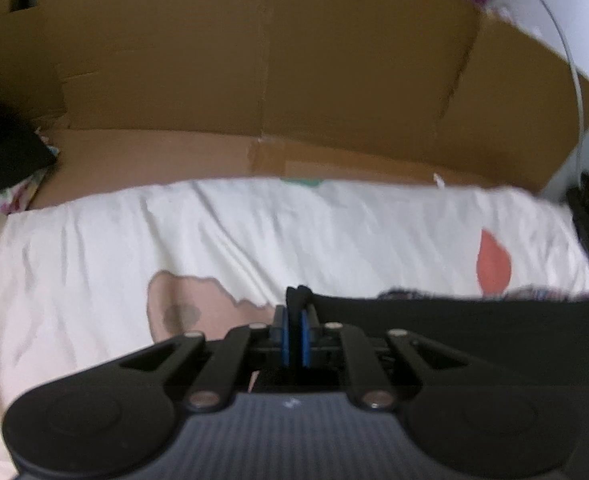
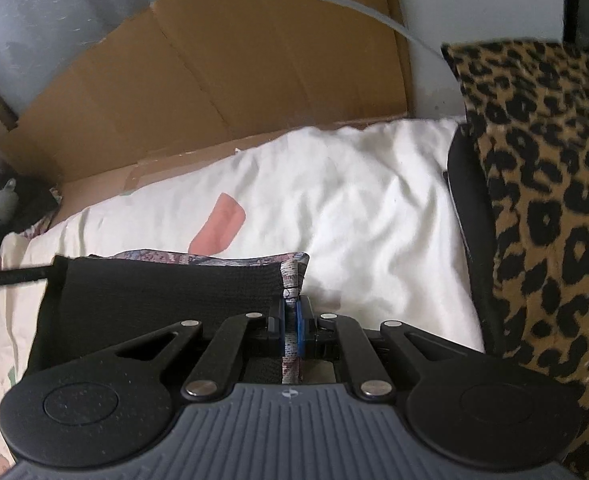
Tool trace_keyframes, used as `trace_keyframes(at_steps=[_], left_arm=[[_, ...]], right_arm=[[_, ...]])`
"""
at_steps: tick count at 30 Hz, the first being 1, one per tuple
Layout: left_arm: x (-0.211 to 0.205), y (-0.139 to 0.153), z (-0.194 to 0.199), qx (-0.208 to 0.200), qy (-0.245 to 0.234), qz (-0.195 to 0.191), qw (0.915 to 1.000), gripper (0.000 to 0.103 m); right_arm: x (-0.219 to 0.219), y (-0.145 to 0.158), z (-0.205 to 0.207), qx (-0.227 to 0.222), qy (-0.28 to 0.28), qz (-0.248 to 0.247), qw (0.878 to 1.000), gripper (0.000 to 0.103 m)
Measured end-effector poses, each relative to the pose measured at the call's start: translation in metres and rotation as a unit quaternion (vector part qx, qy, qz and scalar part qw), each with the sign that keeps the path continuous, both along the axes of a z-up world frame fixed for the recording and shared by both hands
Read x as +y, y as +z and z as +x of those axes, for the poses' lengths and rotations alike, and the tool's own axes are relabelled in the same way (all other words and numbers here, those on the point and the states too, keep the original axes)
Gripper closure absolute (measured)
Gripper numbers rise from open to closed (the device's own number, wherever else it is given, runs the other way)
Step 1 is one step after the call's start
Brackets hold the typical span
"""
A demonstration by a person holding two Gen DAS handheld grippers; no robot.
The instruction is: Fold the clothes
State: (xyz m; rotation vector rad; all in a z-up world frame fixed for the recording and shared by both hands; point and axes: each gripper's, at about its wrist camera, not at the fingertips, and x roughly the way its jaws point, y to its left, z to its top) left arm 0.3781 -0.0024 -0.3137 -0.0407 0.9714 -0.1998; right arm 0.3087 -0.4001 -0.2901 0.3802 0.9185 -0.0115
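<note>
Your left gripper (image 1: 294, 330) is pinched shut on one top corner of the black garment (image 1: 454, 328), and your right gripper (image 2: 292, 326) is clamped just as tight on the other corner, where a patterned lining (image 2: 292, 272) shows between the blue pads. The garment hangs stretched between the two claws, just above the white sheet (image 1: 254, 232) that covers the bed. The bite on both sides looks thin, so a tug apart could slip a corner free, and the cloth would drop in a heap; keep the span taut but not strained. If you lower one hand ahead of the other, the fold will likely land skewed or trap a crease. On your right, the leopard cloth (image 2: 542, 200) lies close to that corner, and a wide swing could drag the hem over it. As for containers, the only one is the flattened cardboard box (image 1: 274, 72) propped behind the bed; it holds nothing that you can see, so it is no place to stow anything.
</note>
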Motion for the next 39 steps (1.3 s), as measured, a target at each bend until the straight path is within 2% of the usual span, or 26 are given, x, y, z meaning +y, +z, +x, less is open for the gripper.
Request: trace_keyframes(at_steps=[6,14,20,24,25,26,32,39], left_arm=[[-0.002,0.016,0.0,-0.015,-0.003,-0.007,0.9999,0.096],[-0.005,-0.003,0.012,0.004,-0.003,0.016,0.9999,0.096],[-0.007,-0.009,0.016,0.026,0.005,0.023,0.9994,0.095],[-0.008,0.0,0.01,0.015,0.01,0.042,0.9989,0.086],[-0.006,0.002,0.007,0.016,0.014,0.04,0.999,0.082],[-0.004,0.004,0.005,0.017,0.017,0.035,0.9991,0.081],[-0.002,0.021,-0.019,0.005,0.012,0.04,0.9991,0.074],[0.007,0.038,-0.056,0.006,0.026,-0.005,0.9996,0.069]], right_arm=[[-0.007,0.014,-0.002,-0.012,-0.008,-0.005,1.0,0.099],[0.0,0.004,0.01,0.001,-0.01,-0.016,1.0,0.099],[-0.002,-0.002,0.019,0.005,-0.017,-0.001,1.0,0.097],[-0.007,0.003,0.013,-0.003,-0.026,0.004,1.0,0.085],[-0.008,0.005,0.01,-0.006,-0.026,0.003,1.0,0.08],[-0.009,0.007,0.007,-0.008,-0.025,0.003,1.0,0.078],[-0.006,0.019,-0.012,-0.015,-0.014,0.007,1.0,0.078],[0.01,0.034,-0.041,-0.025,0.002,0.007,1.0,0.078]])
